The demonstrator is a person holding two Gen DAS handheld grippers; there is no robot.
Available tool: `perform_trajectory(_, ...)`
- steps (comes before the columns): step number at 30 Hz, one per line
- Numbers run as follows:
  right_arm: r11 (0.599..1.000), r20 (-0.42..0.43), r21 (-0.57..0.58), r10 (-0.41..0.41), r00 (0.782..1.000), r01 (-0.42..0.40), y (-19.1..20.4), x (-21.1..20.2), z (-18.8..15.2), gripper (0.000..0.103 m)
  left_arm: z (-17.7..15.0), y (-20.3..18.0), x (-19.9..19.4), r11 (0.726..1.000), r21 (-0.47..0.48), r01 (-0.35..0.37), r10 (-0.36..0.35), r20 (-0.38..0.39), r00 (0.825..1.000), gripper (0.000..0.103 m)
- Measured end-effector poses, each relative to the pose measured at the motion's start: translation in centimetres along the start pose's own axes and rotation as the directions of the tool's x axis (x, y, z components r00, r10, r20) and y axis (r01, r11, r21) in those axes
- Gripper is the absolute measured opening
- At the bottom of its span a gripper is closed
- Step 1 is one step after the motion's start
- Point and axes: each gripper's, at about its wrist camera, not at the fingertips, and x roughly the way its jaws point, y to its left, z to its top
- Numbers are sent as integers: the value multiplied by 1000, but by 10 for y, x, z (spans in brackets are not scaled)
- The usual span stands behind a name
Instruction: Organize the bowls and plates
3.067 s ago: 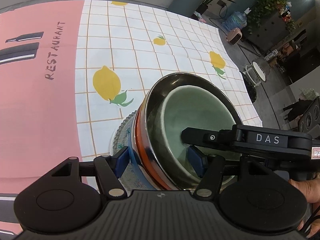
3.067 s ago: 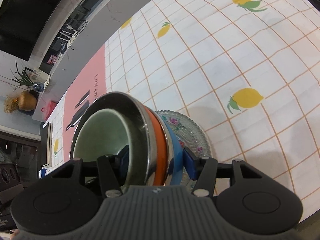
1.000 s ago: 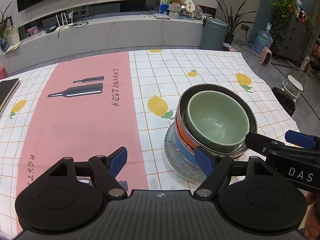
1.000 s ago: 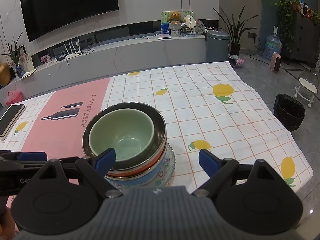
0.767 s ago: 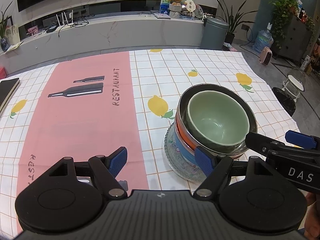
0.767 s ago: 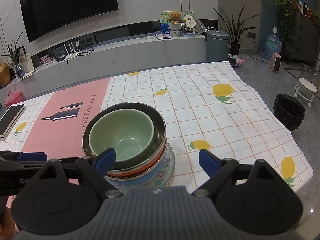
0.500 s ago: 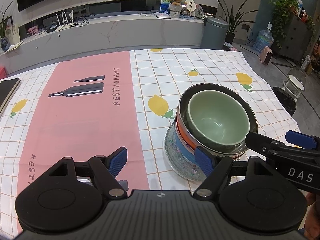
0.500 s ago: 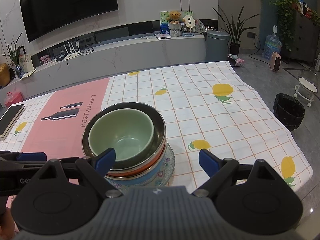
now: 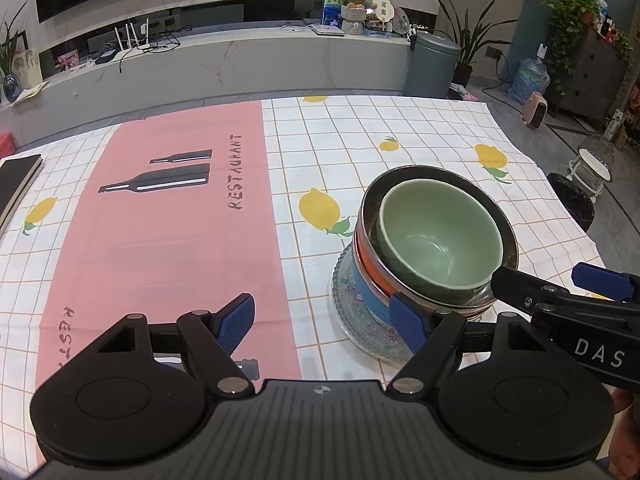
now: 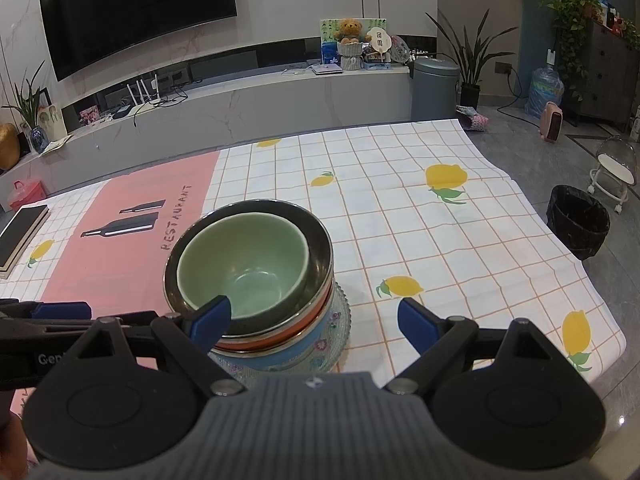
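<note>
A stack stands on the tablecloth: a green bowl [image 9: 438, 238] [image 10: 244, 262] inside a steel bowl [image 9: 506, 228] [image 10: 320, 248], over an orange bowl [image 9: 370, 270] [image 10: 308, 322] and a blue bowl [image 9: 370, 300] [image 10: 296, 350], on a patterned glass plate [image 9: 352, 320] [image 10: 340, 336]. My left gripper [image 9: 324, 316] is open and empty, held near the stack's left side. My right gripper [image 10: 314, 318] is open and empty, just in front of the stack. Each gripper shows in the other's view, the right one [image 9: 560, 292] and the left one [image 10: 52, 312].
The tablecloth has a pink panel [image 9: 160, 216] on the left and lemon-print white squares [image 10: 400, 216] on the right. A dark book [image 9: 16, 184] lies at the far left edge. A black bin [image 10: 578, 222] stands on the floor past the table's right edge.
Three seconds ago both grippers were shut on the tilted stack's rims. Since then they have let go and drawn back; over the last second nothing moved.
</note>
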Motion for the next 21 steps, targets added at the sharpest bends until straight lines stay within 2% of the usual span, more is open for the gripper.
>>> perform_trajectory(21, 1000, -7, -1, -5, 1000, 5, 0, 3, -1, 89, 0, -1, 1, 1000, -1, -8, 8, -9, 1000, 90)
